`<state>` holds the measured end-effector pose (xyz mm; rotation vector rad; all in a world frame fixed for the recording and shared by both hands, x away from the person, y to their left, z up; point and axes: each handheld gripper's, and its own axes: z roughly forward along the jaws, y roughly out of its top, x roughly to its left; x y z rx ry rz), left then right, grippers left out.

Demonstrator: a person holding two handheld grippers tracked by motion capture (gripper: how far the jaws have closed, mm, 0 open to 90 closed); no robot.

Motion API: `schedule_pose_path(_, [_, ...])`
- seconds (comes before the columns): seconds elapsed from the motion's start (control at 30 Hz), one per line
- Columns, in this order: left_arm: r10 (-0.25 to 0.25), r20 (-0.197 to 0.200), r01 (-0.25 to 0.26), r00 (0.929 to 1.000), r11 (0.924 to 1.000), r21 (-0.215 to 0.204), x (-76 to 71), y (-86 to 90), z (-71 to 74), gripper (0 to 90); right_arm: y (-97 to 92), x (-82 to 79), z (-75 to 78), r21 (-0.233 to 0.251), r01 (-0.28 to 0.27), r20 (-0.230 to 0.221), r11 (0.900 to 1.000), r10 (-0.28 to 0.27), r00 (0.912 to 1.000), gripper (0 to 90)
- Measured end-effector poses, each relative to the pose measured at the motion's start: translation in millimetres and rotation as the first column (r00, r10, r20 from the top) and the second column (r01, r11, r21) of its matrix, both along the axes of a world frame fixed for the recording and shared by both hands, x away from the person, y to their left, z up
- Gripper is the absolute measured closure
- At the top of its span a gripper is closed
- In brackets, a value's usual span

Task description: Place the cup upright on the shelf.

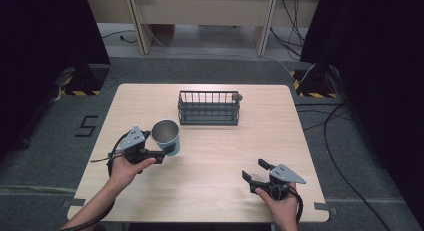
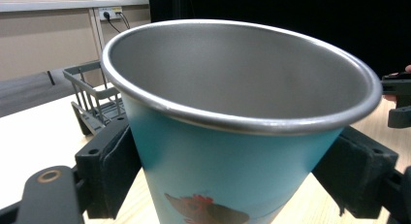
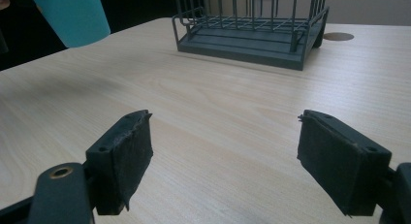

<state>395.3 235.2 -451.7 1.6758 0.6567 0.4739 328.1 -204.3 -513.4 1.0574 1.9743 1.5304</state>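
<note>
At lower left of the high view the left gripper (image 1: 165, 152) held a teal cup (image 1: 166, 136) with a bare metal inside — its jaws clamped on the cup's sides, as the left gripper view confirmed with a black pad pressed to each flank of the cup (image 2: 232, 136). The cup sat tilted, mouth open to the camera, and in the right gripper view its base hung clear above the table (image 1: 210, 156). Just above frame centre stood a dark wire basket (image 1: 209, 107), well apart from the cup. At lower right the right gripper (image 1: 254, 170) sat low over the wood — jaws spread wide, nothing between them.
</note>
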Motion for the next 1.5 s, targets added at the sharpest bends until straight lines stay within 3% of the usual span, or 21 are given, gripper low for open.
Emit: schedule_pose_path(1.5, [0.003, 0.014, -0.003, 0.9999, 0.9999, -0.012, 36.6, -25.2, 18.7, 16.0, -0.5, 0.2, -0.1, 0.006, -0.001, -0.001, 1.0, 0.001, 1.0, 20.8])
